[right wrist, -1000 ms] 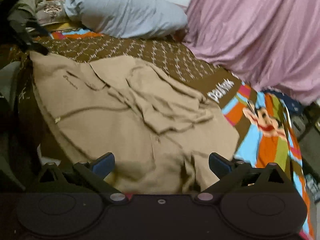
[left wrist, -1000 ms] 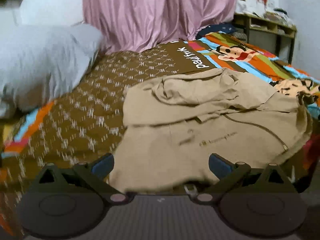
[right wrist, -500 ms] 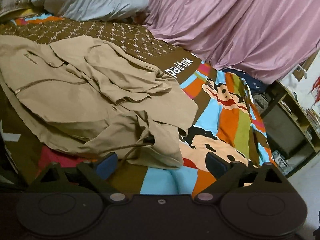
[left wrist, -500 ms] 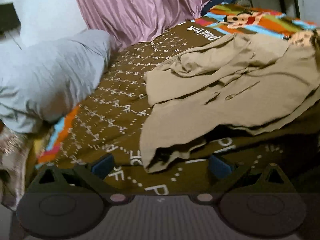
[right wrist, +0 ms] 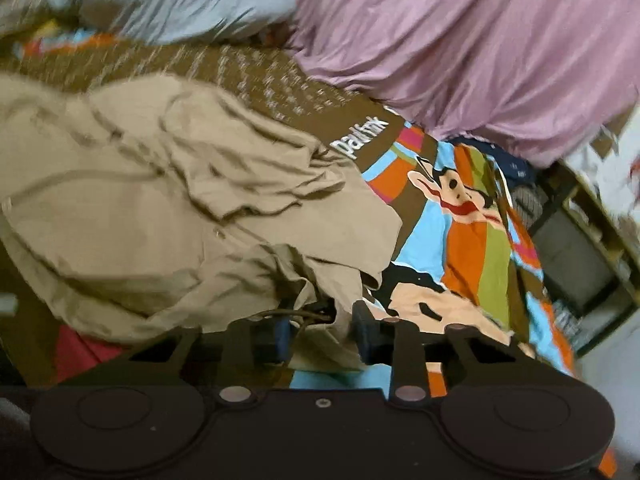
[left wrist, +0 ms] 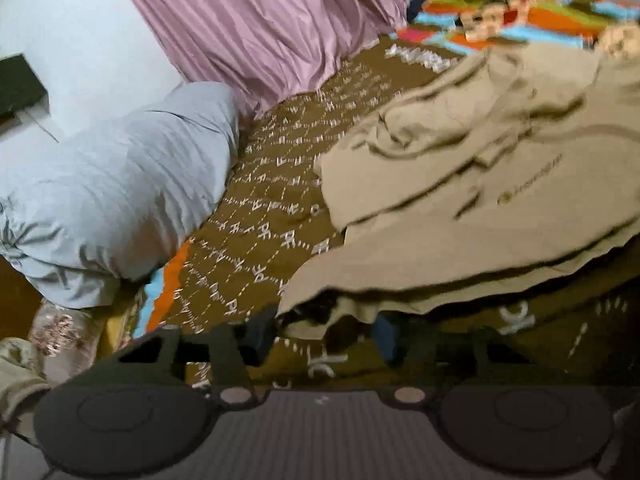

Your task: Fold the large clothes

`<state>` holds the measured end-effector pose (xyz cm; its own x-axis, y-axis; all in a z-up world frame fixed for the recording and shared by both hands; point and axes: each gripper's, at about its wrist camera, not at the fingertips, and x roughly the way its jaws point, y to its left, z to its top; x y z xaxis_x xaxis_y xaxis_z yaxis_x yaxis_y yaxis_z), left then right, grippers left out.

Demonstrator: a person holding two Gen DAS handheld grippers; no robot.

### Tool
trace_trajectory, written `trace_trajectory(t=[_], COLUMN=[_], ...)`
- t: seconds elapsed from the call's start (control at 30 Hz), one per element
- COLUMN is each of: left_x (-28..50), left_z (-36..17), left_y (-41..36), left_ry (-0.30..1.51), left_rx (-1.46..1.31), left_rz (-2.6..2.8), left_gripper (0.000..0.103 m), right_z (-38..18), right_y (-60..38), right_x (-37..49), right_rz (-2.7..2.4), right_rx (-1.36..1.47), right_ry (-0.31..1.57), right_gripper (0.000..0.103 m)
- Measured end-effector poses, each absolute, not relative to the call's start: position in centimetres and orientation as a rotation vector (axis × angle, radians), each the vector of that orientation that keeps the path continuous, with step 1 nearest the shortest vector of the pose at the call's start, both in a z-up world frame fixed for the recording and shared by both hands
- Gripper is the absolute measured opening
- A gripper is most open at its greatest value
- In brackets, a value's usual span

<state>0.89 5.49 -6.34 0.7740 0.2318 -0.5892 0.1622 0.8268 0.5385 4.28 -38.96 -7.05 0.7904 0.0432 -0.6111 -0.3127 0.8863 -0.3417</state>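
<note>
A large tan jacket (left wrist: pixel 480 208) lies crumpled and spread on the bed. In the left wrist view its near corner droops between the pads of my left gripper (left wrist: pixel 323 335), whose jaws are closing with a gap still showing on each side of the cloth. In the right wrist view the jacket (right wrist: pixel 160 200) fills the left half. Its bunched corner with a dark drawstring (right wrist: pixel 296 314) sits between the pads of my right gripper (right wrist: pixel 322 338), whose jaws are closing too.
The bed carries a brown patterned blanket (left wrist: pixel 272 208) that turns into bright cartoon stripes (right wrist: pixel 472 248). A grey-blue pillow (left wrist: pixel 120 184) lies at the head, and a pink curtain (right wrist: pixel 460 40) hangs behind. A low shelf (right wrist: pixel 580 248) stands past the bed's foot.
Both grippers have come down to the jacket's near edge, one at each corner. Their jaws, wide before, have narrowed around the cloth.
</note>
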Motion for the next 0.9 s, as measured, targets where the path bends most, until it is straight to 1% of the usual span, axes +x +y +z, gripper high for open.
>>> trace_trajectory(t=[0.03, 0.07, 0.13, 0.37, 0.63, 0.77, 0.9], left_x=[1.1, 1.2, 1.4, 1.0, -2.6, -2.1, 1.8], left_z=[-6.0, -5.6, -4.5, -1.1, 3.2, 4.7, 4.4], left_y=[5.7, 5.9, 6.4, 8.7, 9.5, 10.6, 11.2], left_ry=[0.686, 0.676, 0.642, 0.524, 0.403, 0.421, 0.468], left_rx=[0.587, 0.571, 0.517, 0.319, 0.212, 0.131, 0.115], left_rz=[0.032, 0.037, 0.037, 0.111, 0.153, 0.139, 0.141], left_gripper=[0.020, 0.018, 0.016, 0.012, 0.011, 0.012, 0.012], right_z=[-6.8, -6.5, -6.0, -3.3, -0.4, 2.2, 2.6], right_y=[-39.4, -39.8, -40.5, -43.8, -42.6, -43.3, -45.1], right_x=[4.1, 4.0, 3.8, 1.9, -2.3, -4.2, -2.2], right_rz=[0.194, 0.190, 0.164, 0.055, 0.003, -0.032, -0.048], right_rx=[-0.421, -0.397, -0.345, -0.108, -0.062, 0.003, 0.073], right_ry=[0.623, 0.612, 0.596, 0.484, 0.321, 0.262, 0.300], right_gripper=[0.027, 0.025, 0.022, 0.019, 0.018, 0.018, 0.018])
